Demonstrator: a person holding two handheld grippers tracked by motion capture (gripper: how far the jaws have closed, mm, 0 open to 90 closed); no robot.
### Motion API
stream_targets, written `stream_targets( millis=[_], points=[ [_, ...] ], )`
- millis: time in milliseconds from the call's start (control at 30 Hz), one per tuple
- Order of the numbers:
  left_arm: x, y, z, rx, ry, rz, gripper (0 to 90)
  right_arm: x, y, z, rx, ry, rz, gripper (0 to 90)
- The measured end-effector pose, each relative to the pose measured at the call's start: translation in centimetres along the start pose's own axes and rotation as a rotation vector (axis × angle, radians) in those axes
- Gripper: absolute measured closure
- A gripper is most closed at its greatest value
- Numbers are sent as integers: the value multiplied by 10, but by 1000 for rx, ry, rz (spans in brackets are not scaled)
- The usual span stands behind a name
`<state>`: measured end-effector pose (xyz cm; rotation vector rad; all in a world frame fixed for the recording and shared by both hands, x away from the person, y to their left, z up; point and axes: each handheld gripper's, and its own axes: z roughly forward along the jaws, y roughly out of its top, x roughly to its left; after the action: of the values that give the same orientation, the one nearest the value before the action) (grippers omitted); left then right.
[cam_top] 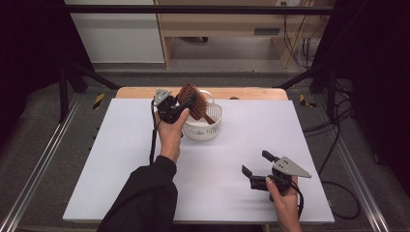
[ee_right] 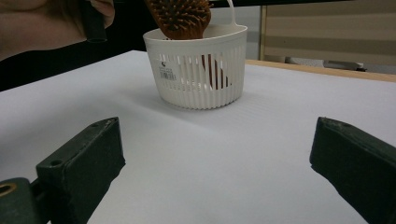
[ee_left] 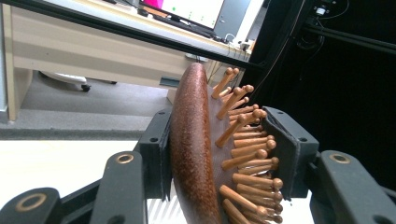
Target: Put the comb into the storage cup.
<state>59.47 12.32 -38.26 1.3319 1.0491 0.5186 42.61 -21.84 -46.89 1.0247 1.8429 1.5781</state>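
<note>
Spanning most of view, white table point(cam_top: 145, 169) leaves wide open room; far wooden edge just behind basket. White slotted basket point(cam_top: 205, 126): light, thin-walled, easily tipped if rim or bail handle is knocked. Wooden paddle hairbrush point(cam_top: 192, 101): stiff, light, smooth back judged slippery; head clamped across back and pins by left gripper point(cam_top: 186, 107), handle down inside basket. Right gripper point(cam_top: 255, 164) held wide, nothing between, well apart.
</note>
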Motion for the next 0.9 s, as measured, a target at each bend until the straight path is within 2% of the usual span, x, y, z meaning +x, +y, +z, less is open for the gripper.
stream_targets(
  millis=[533, 900],
  points=[
    [16, -3, -6, 18, -20, -38, 471, 1, 0, 1, 4, 4, -2, 33],
    [19, -3, -9, 28, -32, -35, 471, 3, 0, 3, 7, 9, -5, 33]
  ],
)
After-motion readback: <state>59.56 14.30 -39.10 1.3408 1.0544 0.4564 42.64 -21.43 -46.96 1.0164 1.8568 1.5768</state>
